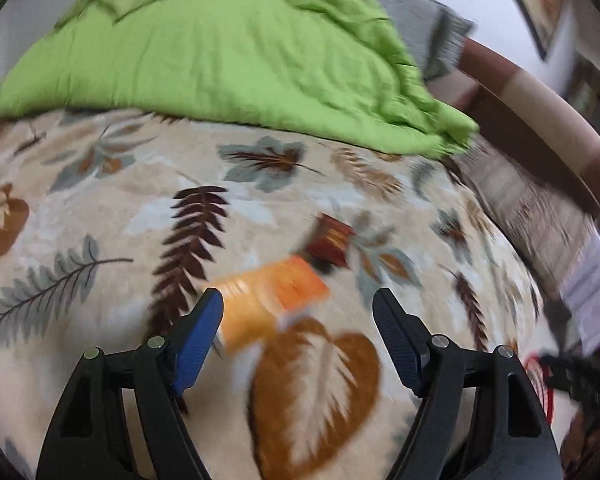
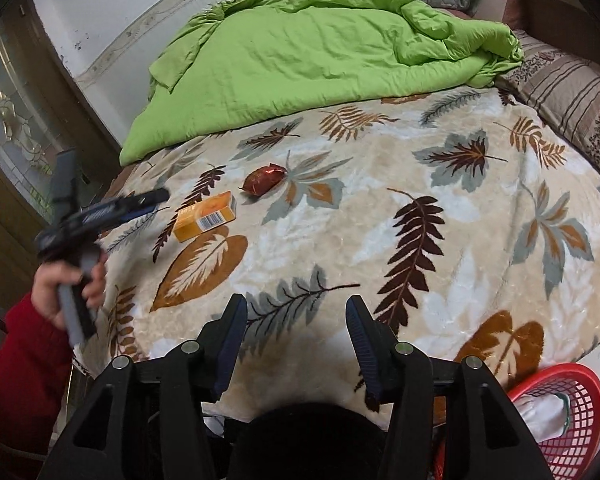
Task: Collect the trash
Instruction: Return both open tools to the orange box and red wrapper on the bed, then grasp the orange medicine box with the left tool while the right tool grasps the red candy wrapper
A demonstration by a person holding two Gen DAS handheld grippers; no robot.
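Note:
An orange carton (image 1: 268,300) lies on the leaf-patterned blanket (image 1: 100,200), blurred, just ahead of my left gripper (image 1: 298,296) and nearer its left finger. The jaws stand wide open above the carton without touching it. A dark red crumpled wrapper (image 1: 328,240) lies just beyond. In the right wrist view the carton (image 2: 204,218) and wrapper (image 2: 264,180) sit at the blanket's left side, with the left gripper (image 2: 140,202) hovering beside the carton, held by a hand (image 2: 72,280) in a red sleeve. My right gripper (image 2: 296,302) is open over bare blanket, nothing between its fingers.
A red mesh basket (image 2: 572,420) with a white crumpled item (image 2: 540,412) stands off the bed's near right corner. A green duvet (image 2: 300,48) is heaped across the far side. A striped pillow (image 2: 572,112) lies at the right. A door (image 2: 16,120) is at the left.

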